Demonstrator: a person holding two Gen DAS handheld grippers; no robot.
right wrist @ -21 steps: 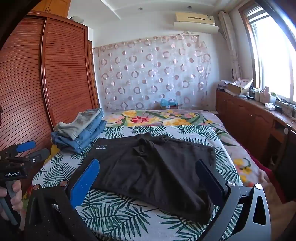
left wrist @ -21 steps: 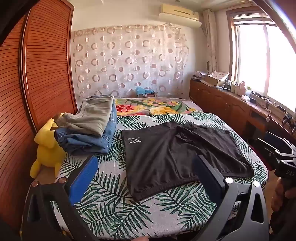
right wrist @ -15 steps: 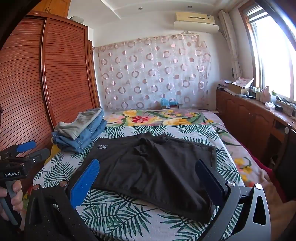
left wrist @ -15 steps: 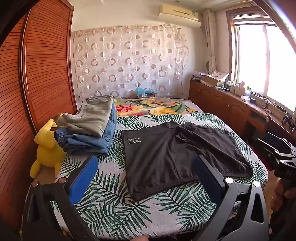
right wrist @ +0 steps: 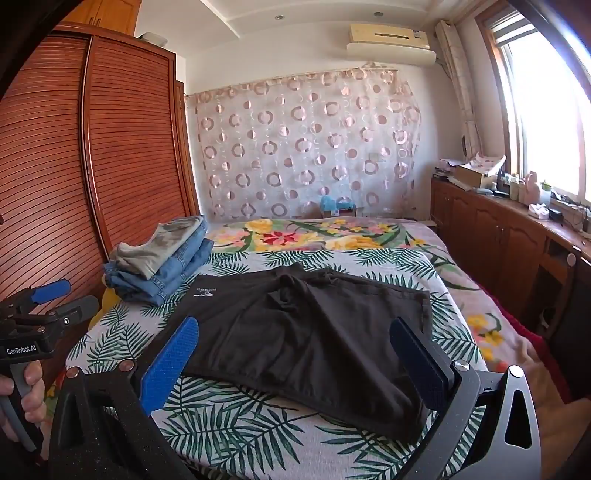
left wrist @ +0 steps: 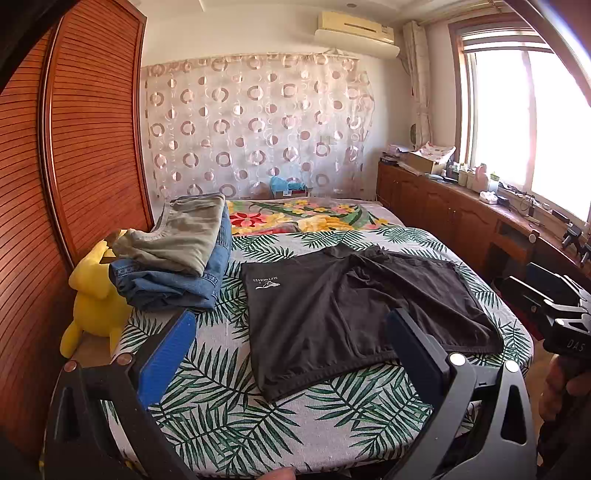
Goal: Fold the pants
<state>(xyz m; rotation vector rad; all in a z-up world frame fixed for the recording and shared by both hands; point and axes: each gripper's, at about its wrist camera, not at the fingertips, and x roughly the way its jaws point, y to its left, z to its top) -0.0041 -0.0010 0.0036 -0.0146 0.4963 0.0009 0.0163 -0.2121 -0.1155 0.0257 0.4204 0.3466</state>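
A bed (left wrist: 229,421) with a palm-leaf cover fills the room. On its left stands a brown slatted wardrobe (left wrist: 92,147). A curtain with rings (left wrist: 255,125) hangs on the far wall, under an air conditioner (left wrist: 354,27). Bright light enters through the window (left wrist: 517,122) above a low wooden cabinet (left wrist: 443,210).

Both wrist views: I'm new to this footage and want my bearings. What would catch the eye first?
The black shorts lie spread flat mid-bed on the palm-leaf sheet, white logo toward the wardrobe side. Left of them sits a folded stack, grey pants on top of jeans, with a yellow plush at the bed's edge. Each open hand-held gripper, left and right, is above the near edge.
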